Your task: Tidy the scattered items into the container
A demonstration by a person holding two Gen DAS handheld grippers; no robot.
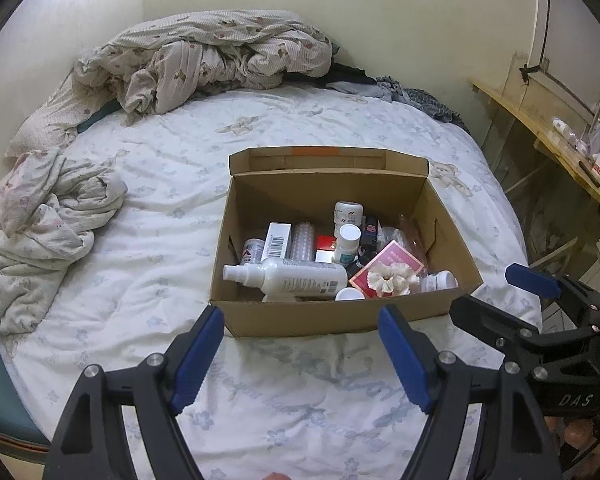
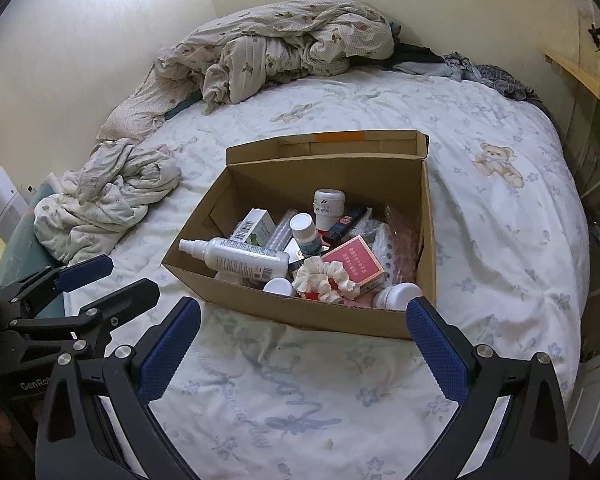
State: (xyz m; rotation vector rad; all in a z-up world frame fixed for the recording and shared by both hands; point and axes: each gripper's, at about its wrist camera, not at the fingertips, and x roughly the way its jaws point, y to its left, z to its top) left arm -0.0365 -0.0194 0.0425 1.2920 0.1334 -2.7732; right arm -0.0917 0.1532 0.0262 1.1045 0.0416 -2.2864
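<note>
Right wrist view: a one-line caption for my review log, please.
Open right tongs hover empty before a cardboard box on the bed, already holding a spray bottle, scrunchie and jars.

A bed with a white floral sheet printed with a teddy bear. A rumpled duvet lies at its far end, dark clothes beside it, a crumpled cloth at left. A wooden shelf stands right.

Bed w/ floral sheet, rumpled quilt by cream wall, wooden shelf at right.
</note>
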